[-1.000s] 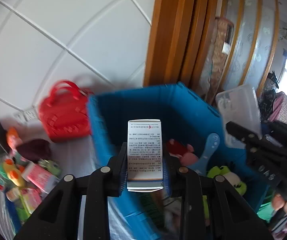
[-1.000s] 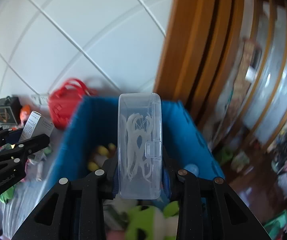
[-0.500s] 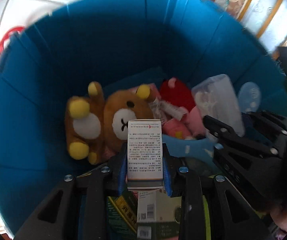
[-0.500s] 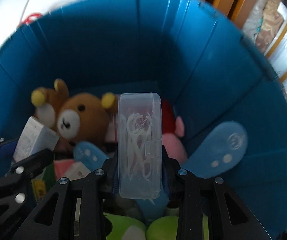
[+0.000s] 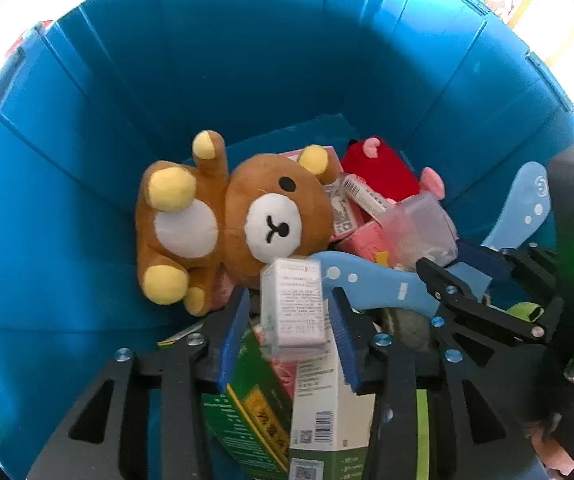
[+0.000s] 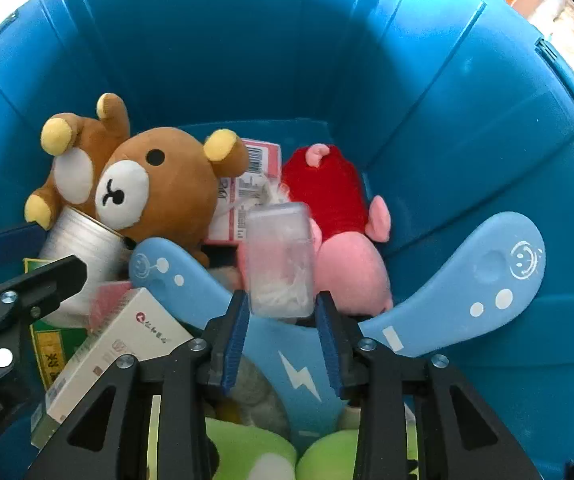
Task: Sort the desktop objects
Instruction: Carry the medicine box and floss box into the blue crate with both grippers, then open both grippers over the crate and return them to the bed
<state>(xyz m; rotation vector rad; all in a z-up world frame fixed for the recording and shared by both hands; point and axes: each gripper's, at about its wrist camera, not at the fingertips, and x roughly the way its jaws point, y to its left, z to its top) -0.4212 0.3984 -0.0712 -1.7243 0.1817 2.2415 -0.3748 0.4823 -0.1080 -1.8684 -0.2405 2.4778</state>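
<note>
1. Releasing: our left gripper (image 5: 287, 336) has its jaws opening, with the white medicine box (image 5: 292, 304) between them, gaps visible on both sides, so the pads no longer press it. Our right gripper (image 6: 281, 326) is likewise opening around the clear floss-pick case (image 6: 280, 258), which sits just free of the pads.
2. Location: both items hang inside the blue bin (image 5: 87, 208), above a brown bear plush (image 5: 247, 216), a red-and-pink plush (image 6: 339, 216), a light-blue plastic piece (image 6: 467, 288) and assorted cartons.
3. Risks, as we judge them: the box may snag on a pad and tip onto the green carton (image 5: 255, 412); the case may glance off the light-blue plastic piece and pop its lid; the two grippers sit close and could knock together on withdrawal.
4. Orientation: each item's long axis runs along the fingers, far end pointing down into the bin; the box looks slightly tilted.
</note>
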